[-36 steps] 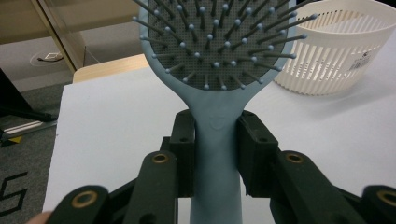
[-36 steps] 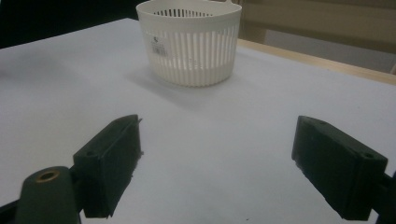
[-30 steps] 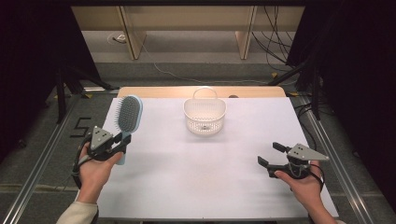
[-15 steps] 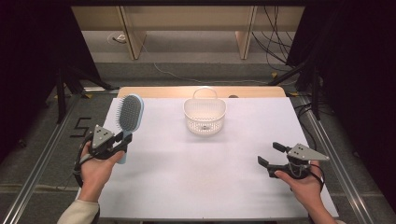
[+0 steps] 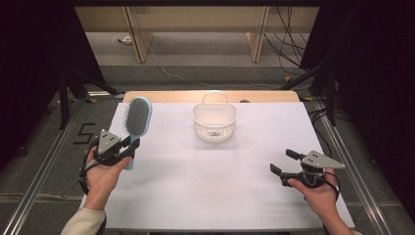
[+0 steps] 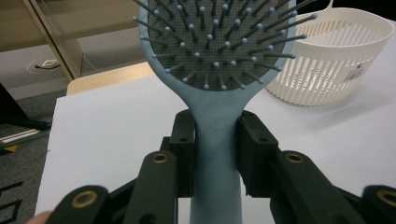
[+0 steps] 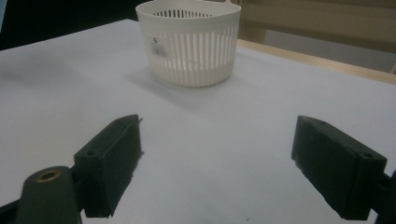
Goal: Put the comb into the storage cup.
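Clamped by the left gripper (image 5: 128, 147) at its stiff narrow handle, at nine o'clock, light pale-blue plastic paddle hairbrush (image 5: 136, 116), likely slick; right gripper (image 5: 285, 161) spread empty at four; farther, white slotted plastic basket (image 5: 214, 121) at twelve.

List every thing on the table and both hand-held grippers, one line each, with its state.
Hairbrush: clamped by the handle, bristles toward the left gripper view's camera, head pointing away from the person.
Basket: upright on the white table, handle up, only a small label showing inside.
Left hand-held gripper: shut on the hairbrush.
Right hand-held gripper: open, holding nothing, low over the table.
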`<state>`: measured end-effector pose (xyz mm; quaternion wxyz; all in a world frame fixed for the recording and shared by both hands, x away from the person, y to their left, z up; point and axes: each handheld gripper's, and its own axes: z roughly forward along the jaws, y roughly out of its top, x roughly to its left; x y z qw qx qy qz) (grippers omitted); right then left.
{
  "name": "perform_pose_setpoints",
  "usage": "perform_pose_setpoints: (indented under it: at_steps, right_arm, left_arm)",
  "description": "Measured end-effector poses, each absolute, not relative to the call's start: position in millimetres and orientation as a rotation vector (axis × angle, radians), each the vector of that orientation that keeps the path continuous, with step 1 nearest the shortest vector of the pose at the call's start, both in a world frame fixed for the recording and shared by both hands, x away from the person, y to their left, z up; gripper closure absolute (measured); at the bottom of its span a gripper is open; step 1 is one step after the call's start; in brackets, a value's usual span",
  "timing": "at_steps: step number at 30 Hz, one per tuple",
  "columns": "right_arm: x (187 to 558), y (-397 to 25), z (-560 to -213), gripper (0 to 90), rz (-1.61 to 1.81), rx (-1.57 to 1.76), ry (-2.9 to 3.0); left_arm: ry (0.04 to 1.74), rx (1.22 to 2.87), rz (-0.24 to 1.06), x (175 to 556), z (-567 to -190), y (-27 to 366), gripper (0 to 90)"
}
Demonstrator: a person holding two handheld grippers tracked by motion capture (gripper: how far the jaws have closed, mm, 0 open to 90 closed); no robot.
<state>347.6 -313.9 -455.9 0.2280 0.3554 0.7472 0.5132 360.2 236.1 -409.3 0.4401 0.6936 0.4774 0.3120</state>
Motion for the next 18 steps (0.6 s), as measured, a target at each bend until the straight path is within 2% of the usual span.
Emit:
perform_pose_setpoints:
  at_steps: [18]
  right_arm:
    - [347.7, -314.5, -455.9, 16.8, 1.411, 0.985, 2.061]
  left_arm:
    - [1.155, 1.719, 0.770, 363.4, -406.1, 229.5, 69.5]
